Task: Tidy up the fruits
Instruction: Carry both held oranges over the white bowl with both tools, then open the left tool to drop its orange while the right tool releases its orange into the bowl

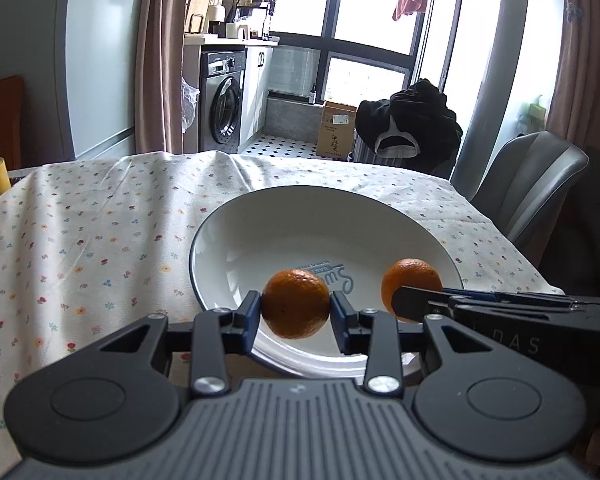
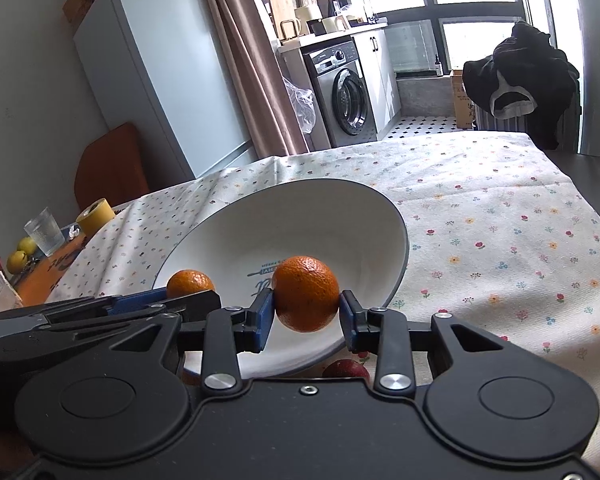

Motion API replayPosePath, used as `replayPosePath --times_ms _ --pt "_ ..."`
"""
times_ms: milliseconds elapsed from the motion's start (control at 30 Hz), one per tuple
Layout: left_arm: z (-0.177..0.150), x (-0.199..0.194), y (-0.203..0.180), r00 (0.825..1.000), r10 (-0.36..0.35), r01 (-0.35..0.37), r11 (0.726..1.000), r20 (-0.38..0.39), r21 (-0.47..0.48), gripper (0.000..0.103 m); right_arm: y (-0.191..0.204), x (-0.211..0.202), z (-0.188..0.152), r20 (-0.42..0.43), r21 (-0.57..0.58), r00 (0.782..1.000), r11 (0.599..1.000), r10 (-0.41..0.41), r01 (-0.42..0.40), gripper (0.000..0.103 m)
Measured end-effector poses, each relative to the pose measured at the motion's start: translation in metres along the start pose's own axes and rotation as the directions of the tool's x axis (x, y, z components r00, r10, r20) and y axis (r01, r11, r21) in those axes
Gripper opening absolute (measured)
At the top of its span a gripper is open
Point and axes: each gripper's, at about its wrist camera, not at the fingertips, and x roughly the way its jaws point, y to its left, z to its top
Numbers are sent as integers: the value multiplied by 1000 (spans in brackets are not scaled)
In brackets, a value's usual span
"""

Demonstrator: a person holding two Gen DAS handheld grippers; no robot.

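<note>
Floral tablecloth point(image 1: 100, 232), white bowl point(image 1: 220, 224) above it, each gripper point(image 1: 296, 308) point(image 2: 306, 306) clamping an orange point(image 1: 296, 304) point(image 2: 306, 292).

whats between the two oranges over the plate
Only bare white plate with blue lettering shows between the left orange and the right orange in the left wrist view; each is clamped by its own hand-held gripper.

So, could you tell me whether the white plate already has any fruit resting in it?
Seemingly none: the white plate shows bare inside; both oranges sit clamped in grippers above it.
</note>
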Motion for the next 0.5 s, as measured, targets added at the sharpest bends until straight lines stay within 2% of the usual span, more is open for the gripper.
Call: replayPosePath --times_ms 100,233,400,433,500 --pt "-1 6 2 999 -4 3 1000 -38 -18 36 0 0 0 1 5 1000 1000 -3 3 36" --pt "-1 -1 -2 1000 6 -6 1000 -9 14 37 1 -4 3 20 -4 1000 1000 -14 14 38" --pt "5 -14 2 1000 24 -24 1000 4 2 39 -2 -13 2 33 8 999 1000 -19 19 38" --pt "6 -17 2 1000 28 -28 1000 6 1 41 -2 -15 1 32 11 999 1000 -20 20 38" --pt "7 -25 3 999 34 -35 999 13 7 51 -2 -21 -1 34 17 999 1000 -13 12 38"
